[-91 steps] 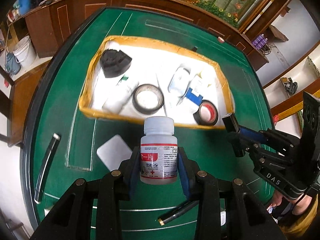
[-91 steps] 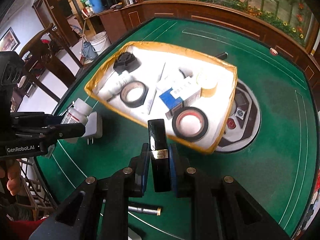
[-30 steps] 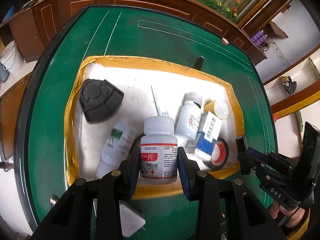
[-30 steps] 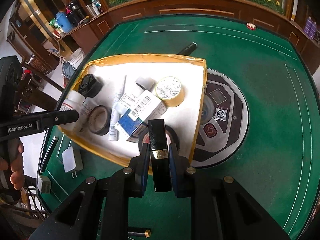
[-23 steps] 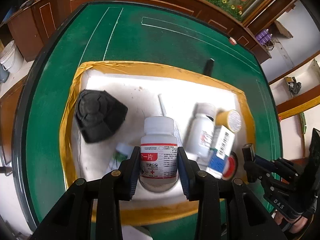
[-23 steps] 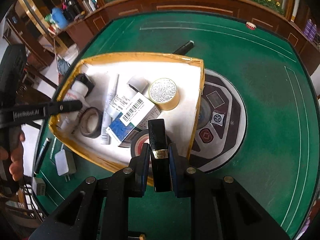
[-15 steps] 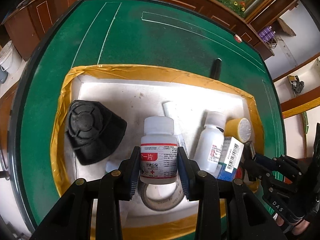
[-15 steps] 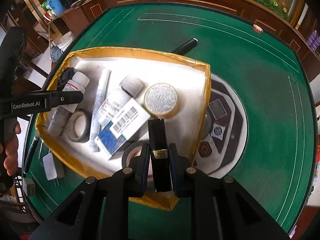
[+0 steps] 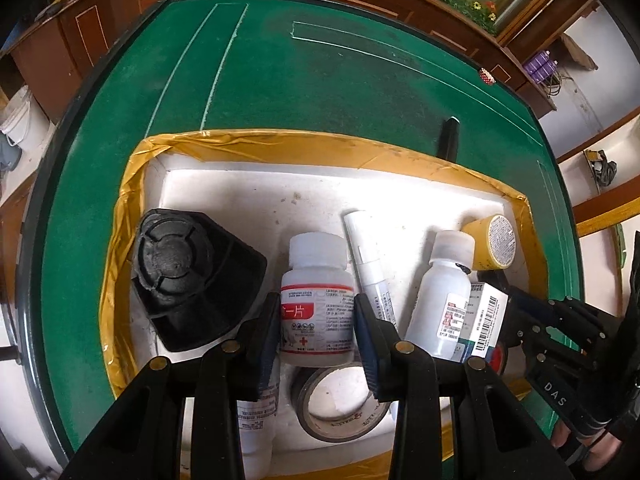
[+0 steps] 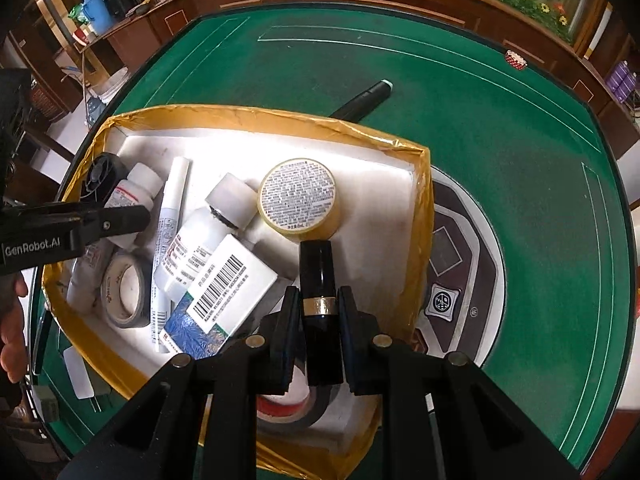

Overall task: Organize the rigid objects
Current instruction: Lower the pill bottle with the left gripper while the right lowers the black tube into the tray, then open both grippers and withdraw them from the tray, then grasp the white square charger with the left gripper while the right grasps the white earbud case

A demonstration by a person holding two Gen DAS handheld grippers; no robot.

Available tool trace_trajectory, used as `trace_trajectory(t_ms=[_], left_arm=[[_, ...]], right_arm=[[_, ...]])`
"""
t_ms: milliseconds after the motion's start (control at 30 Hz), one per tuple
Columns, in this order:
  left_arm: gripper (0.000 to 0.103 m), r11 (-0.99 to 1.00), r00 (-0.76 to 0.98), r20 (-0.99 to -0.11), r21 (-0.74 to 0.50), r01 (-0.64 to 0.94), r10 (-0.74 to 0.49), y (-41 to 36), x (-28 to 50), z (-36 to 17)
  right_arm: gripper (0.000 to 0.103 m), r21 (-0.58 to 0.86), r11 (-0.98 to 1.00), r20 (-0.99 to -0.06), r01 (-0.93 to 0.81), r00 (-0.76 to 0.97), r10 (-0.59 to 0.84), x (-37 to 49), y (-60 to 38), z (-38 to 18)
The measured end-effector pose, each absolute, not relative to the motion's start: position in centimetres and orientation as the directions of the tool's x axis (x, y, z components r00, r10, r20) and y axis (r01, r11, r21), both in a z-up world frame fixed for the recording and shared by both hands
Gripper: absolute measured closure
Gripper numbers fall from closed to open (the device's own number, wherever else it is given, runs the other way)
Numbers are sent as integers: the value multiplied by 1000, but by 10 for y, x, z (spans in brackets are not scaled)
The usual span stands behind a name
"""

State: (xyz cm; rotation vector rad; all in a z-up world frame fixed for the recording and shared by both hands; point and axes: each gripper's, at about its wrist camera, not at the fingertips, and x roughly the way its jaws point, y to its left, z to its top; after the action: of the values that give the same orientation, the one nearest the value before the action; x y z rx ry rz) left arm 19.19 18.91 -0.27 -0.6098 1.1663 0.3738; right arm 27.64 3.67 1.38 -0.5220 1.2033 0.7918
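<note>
My left gripper [image 9: 316, 320] is shut on a white pill bottle [image 9: 317, 300] with a red and white label, held upright low over the white tray [image 9: 248, 188] with yellow taped rim. My right gripper [image 10: 319, 320] is shut on a black lipstick tube [image 10: 318, 280] with a gold band, held over the tray's right part [image 10: 384, 168]. In the right wrist view the left gripper [image 10: 120, 216] and its bottle [image 10: 134, 192] show at the tray's left side. In the left wrist view the right gripper [image 9: 516, 308] shows at the right edge.
The tray holds a black cap-like piece [image 9: 192, 280], a white tube [image 9: 368, 264], a second white bottle [image 9: 444, 296], a yellow tape roll [image 10: 300, 198], a barcode box [image 10: 228, 288], grey tape [image 10: 124, 292] and red-cored tape [image 10: 288, 404]. A black marker [image 10: 360, 102] lies behind it on green felt [image 10: 500, 140].
Both grippers have moved forward and lower over the tray, each still holding its object. The tray now fills more of both views.
</note>
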Motion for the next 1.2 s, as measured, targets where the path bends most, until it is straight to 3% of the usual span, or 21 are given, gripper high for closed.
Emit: trace_trajectory(t_ms=[67, 233, 567, 833, 1200], left_arm=[[48, 780, 374, -927, -257, -570, -31, 188, 190, 0], [37, 796, 388, -922, -235, -558, 0, 176, 185, 11], [28, 813, 412, -909, -192, -550, 64, 145, 162, 40], [24, 809, 418, -905, -190, -556, 75, 133, 119, 60], [23, 678, 388, -919, -242, -694, 69, 142, 20, 54]], right_arm=[[83, 53, 639, -951, -767, 157, 266, 277, 35, 14], [68, 65, 628, -942, -775, 160, 294, 272, 30, 20], [43, 103, 592, -916, -799, 156, 369, 244, 4, 43], [13, 124, 573, -904, -810, 146, 402, 226, -26, 61], [11, 186, 551, -905, -814, 76, 419, 202, -59, 53]])
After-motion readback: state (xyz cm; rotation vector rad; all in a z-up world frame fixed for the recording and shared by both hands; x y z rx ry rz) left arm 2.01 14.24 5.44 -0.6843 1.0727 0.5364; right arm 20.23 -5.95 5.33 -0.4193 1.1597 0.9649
